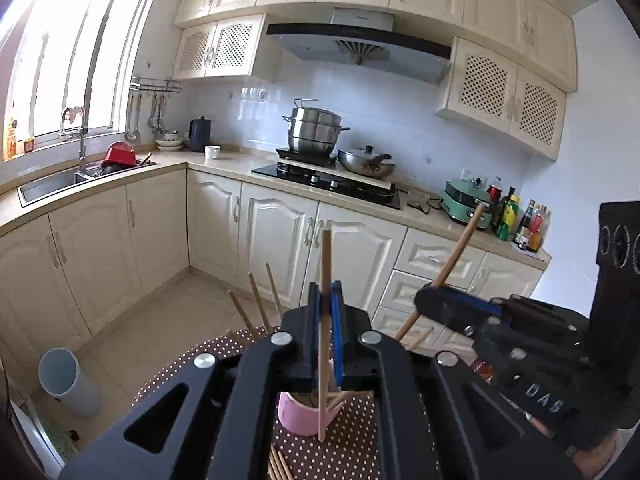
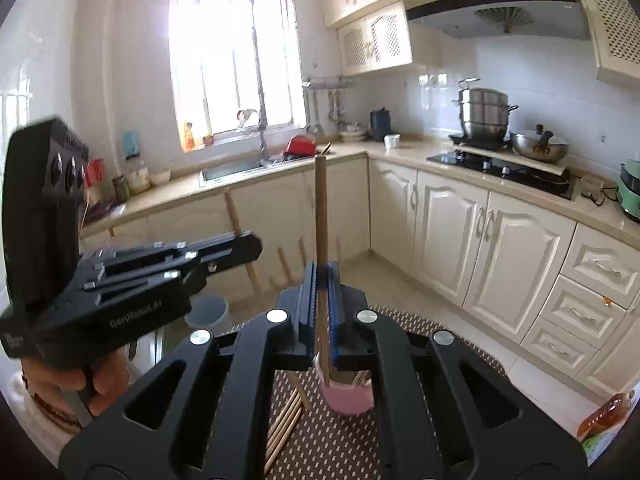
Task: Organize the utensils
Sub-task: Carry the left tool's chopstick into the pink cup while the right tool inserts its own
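Both grippers — left gripper (image 1: 326,332), right gripper (image 2: 323,312) — have fingers clamped on one wooden chopstick each above the pink cylindrical cup (image 1: 298,416). Risk: sticks clash or tip the cup.

Materials and finishes. Left gripper (image 1: 326,300) and right gripper (image 2: 323,280): matt black plastic bodies, ribbed blue pads, bright metal screw heads. Each chopstick (image 1: 325,264) (image 2: 321,216): pale, unvarnished-looking wood, matt. Pink cup (image 1: 298,416): smooth, faintly satin. Tablecloth (image 1: 344,448): brown dotted cloth. Steamer pot (image 1: 315,132) and wok (image 1: 366,162): polished, reflective metal. Hob (image 1: 320,180): glossy black glass. Cabinet doors (image 1: 276,232): cream, semi-gloss. Wall tiles (image 1: 400,108): glazed, shiny white.
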A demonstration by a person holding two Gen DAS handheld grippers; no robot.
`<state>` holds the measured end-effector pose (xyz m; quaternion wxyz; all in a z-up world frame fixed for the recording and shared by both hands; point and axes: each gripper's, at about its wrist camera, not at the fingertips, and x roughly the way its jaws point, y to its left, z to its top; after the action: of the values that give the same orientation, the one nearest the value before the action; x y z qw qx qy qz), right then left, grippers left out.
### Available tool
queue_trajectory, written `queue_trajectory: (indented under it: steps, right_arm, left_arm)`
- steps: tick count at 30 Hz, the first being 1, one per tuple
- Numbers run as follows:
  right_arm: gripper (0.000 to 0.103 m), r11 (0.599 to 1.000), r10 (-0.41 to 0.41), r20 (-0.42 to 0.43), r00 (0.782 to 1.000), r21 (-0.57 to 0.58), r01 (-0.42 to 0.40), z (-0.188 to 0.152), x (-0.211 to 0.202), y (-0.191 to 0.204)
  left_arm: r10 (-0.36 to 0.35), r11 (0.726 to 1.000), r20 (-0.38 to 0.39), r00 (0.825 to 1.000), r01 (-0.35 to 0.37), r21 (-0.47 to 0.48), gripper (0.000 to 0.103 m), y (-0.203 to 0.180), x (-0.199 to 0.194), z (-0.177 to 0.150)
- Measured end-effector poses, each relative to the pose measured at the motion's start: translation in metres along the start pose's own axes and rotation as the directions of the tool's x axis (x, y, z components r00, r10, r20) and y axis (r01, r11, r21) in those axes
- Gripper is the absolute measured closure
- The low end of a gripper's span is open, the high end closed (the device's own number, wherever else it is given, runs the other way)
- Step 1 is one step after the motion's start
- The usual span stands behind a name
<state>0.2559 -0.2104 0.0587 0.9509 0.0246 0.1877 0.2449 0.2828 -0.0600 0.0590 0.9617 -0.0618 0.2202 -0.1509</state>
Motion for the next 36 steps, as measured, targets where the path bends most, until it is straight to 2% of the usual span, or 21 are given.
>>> queue_trajectory:
  steps: [8,14,25,36]
  right_arm:
    - [0.097,0.999,-0.024,0.03,0.999,0.029,0.023,0.008,0.012,-0.022]
    - [0.098,0.998,-0.037,0.0,0.999,0.054,0.037,0.0,0.025,-0.04]
    - [0.097,0.995,-0.028,-0.095,0.995,0.096,0.037,-0.037,0.043,-0.057]
    - [0.097,0.992,-0.015,-0.16,0.987,0.125,0.036,-0.065,0.053,-0.061]
  left_arm:
    - [0.003,0.999,0.031,1.0,-0.001,-0.052,0.097,0.01,0.022,0.016]
    - [0.023,0.998,0.054,0.998,-0.02,-0.054,0.097,0.013,0.034,0.016]
    - [0.028,0.999,-0.024,0.999,-0.029,-0.036,0.097,0.016,0.061,-0.015]
    - [0.025,1.0,-0.118,0.993,-0.025,0.008,0.097,0.017,0.079,-0.056]
